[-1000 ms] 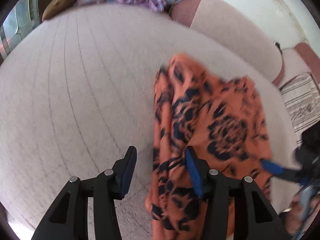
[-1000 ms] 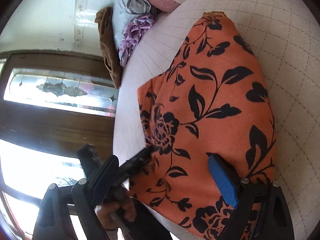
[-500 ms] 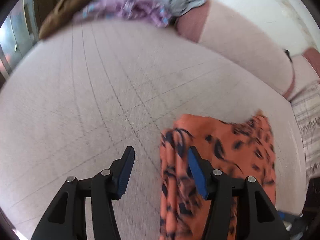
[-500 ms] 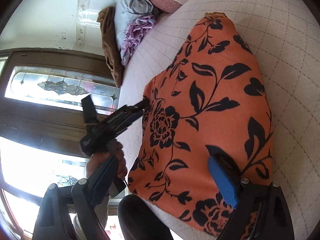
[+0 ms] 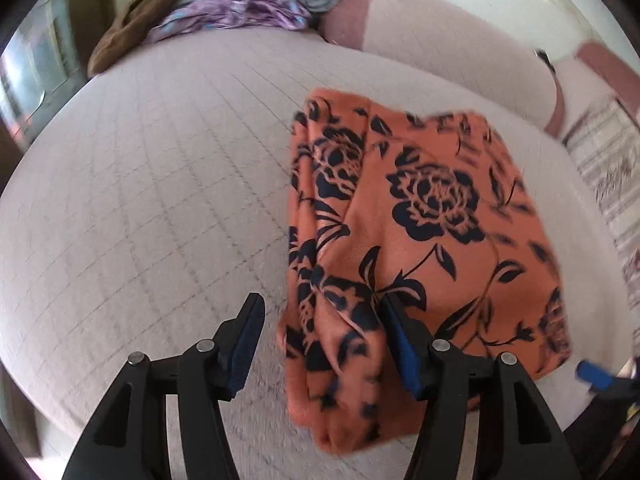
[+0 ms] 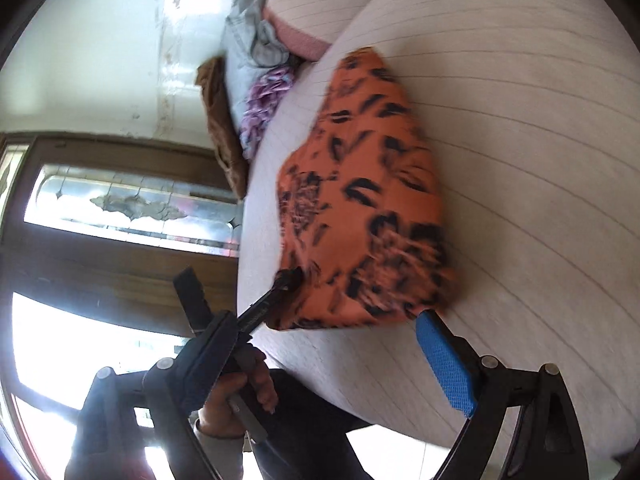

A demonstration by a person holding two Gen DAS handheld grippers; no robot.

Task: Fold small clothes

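While the orange cloth garment printed with dark navy flowers (image 5: 424,236) lies folded over on the pale quilted cushion of the sofa (image 5: 160,184), the step in hand looks like the end of one fold and the letting-go after it.

Going left to right in the left wrist view: the far left of the cushion is bare; the left gripper (image 5: 320,344) sits low in the middle, its jaws parted and just having been opening, with the bunched near-left edge of the garment lying between them. The right pad touches that edge and the left pad stands clear, so I judge the cloth released rather than clamped. Further right the garment spreads flat, and at the far right edge a blue pad of the right gripper (image 6: 320,344) peeks in.

In the right wrist view that gripper's jaws stand wide apart and hold nothing; the garment's near corner lies just beyond the blue pad.

Behind, a heap of brown, purple and grey clothes (image 5: 224,12) waits at the sofa's back.

Next, I judge, the rumpled left edge needs smoothing or a second fold, which calls for a fresh pinch on both near corners.
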